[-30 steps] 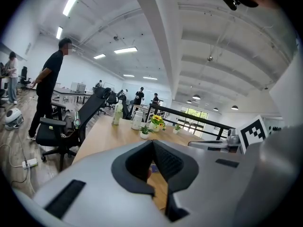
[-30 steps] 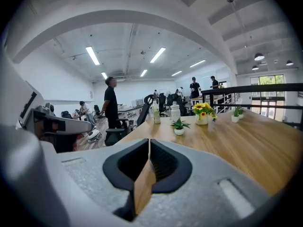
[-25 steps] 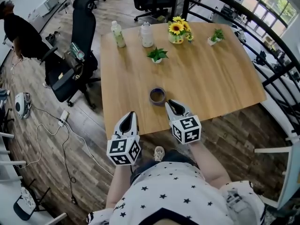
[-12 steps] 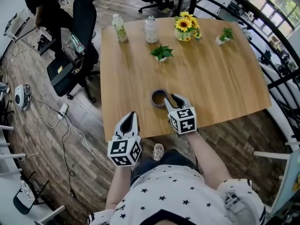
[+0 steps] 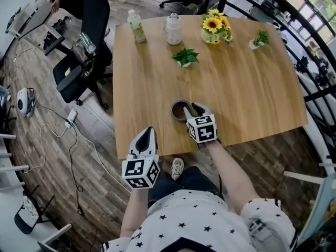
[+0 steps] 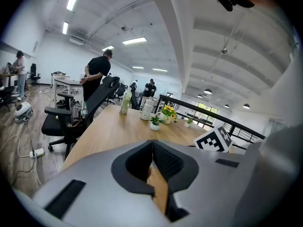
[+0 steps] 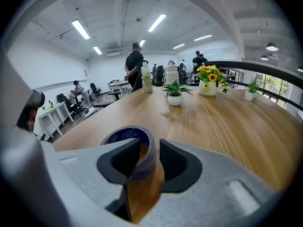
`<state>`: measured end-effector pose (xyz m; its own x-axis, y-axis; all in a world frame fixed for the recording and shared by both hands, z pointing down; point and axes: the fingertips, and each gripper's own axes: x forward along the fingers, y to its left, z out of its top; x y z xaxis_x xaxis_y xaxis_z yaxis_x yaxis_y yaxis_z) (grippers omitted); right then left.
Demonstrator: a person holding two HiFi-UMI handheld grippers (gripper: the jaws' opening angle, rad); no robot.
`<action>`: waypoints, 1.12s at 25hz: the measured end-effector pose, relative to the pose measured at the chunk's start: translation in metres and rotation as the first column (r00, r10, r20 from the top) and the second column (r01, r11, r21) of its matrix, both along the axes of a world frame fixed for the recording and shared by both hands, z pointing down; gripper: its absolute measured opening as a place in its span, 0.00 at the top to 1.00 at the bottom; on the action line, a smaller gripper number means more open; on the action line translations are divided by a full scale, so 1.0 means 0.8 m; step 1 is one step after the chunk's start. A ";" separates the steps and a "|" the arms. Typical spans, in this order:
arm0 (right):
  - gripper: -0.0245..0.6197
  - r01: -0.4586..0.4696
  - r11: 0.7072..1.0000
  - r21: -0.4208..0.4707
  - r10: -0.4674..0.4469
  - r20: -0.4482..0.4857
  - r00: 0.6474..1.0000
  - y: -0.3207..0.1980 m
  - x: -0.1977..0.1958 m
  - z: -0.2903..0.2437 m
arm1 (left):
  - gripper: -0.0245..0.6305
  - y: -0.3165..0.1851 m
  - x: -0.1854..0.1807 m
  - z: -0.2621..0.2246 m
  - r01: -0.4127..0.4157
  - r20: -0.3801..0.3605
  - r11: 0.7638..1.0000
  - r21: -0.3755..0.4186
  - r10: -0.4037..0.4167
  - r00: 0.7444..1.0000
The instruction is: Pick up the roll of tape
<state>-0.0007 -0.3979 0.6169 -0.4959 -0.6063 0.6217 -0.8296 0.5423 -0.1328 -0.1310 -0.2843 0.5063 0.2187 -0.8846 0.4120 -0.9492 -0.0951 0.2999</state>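
A roll of tape [image 5: 178, 109], grey outside with a dark blue core, lies flat on the wooden table [image 5: 236, 88] near its front edge. My right gripper [image 5: 190, 107] reaches over the roll's right side. In the right gripper view the roll [image 7: 128, 135] has its near wall between the jaws of that gripper [image 7: 149, 145]; the jaws are opening and a gap shows on the right side of the wall. My left gripper [image 5: 145, 135] hovers at the table's front edge, left of the roll, with its jaws [image 6: 152, 143] shut and nothing between them.
At the table's far side stand two bottles [image 5: 136, 26] [image 5: 173, 28], a sunflower pot [image 5: 214, 28] and two small plants [image 5: 185, 56] [image 5: 259, 38]. A black office chair [image 5: 84, 62] stands left of the table, a dark railing [image 5: 310, 62] to the right.
My right gripper has moved forward and down onto the tape roll, and its jaws have spread to straddle the roll's wall. The left gripper has sunk slightly.
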 end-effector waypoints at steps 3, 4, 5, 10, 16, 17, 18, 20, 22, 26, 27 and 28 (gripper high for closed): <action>0.78 -0.001 1.000 -0.012 0.000 -0.006 1.000 -0.005 -0.002 0.004 | 0.96 0.000 0.001 0.004 0.004 0.001 1.000 -0.008 -0.004 1.000; 0.79 0.001 1.000 -0.015 -0.001 -0.007 1.000 -0.007 -0.003 0.005 | 0.96 0.000 0.001 0.005 0.004 0.002 1.000 -0.011 -0.004 1.000; 0.81 0.001 1.000 -0.017 -0.001 -0.005 1.000 -0.007 -0.004 0.005 | 0.96 0.000 0.001 0.005 0.003 0.003 1.000 -0.012 -0.003 1.000; 0.84 -0.019 1.000 -0.024 0.018 -0.026 0.999 -0.010 -0.003 0.007 | 0.96 0.000 0.003 0.001 0.000 0.007 1.000 -0.010 0.000 1.000; 0.86 -0.023 1.000 -0.011 0.022 -0.060 0.998 -0.014 -0.002 0.008 | 0.96 -0.001 0.001 -0.008 0.002 0.011 1.000 0.009 -0.002 1.000; 0.86 -0.026 1.000 -0.010 0.025 -0.063 0.998 -0.013 -0.001 0.008 | 0.96 0.001 0.001 -0.009 0.002 0.012 1.000 0.012 -0.002 1.000; 0.86 -0.027 1.000 -0.008 0.027 -0.064 0.998 -0.011 0.001 0.007 | 0.96 0.003 0.001 -0.010 0.002 0.012 1.000 0.014 -0.002 1.000; 0.87 -0.030 1.000 0.004 0.030 -0.058 0.998 -0.007 0.004 0.000 | 0.96 0.005 0.002 -0.013 0.000 0.014 1.000 0.022 0.000 1.000; 0.87 -0.033 0.999 0.028 0.034 -0.041 0.999 -0.004 0.006 -0.014 | 0.96 0.006 0.002 -0.017 -0.003 0.017 0.999 0.034 0.003 1.000; 0.87 -0.040 0.996 0.080 0.041 -0.014 0.999 0.006 0.010 -0.046 | 0.96 0.010 0.002 -0.028 -0.006 0.017 0.998 0.058 0.005 1.000; 0.87 -0.041 0.995 0.092 0.042 -0.009 0.999 0.009 0.011 -0.054 | 0.96 0.012 0.002 -0.030 -0.007 0.018 0.998 0.063 0.006 1.000; 0.87 -0.041 0.994 0.103 0.042 -0.004 0.999 0.012 0.012 -0.061 | 0.96 0.014 0.002 -0.032 -0.008 0.019 0.998 0.066 0.007 1.000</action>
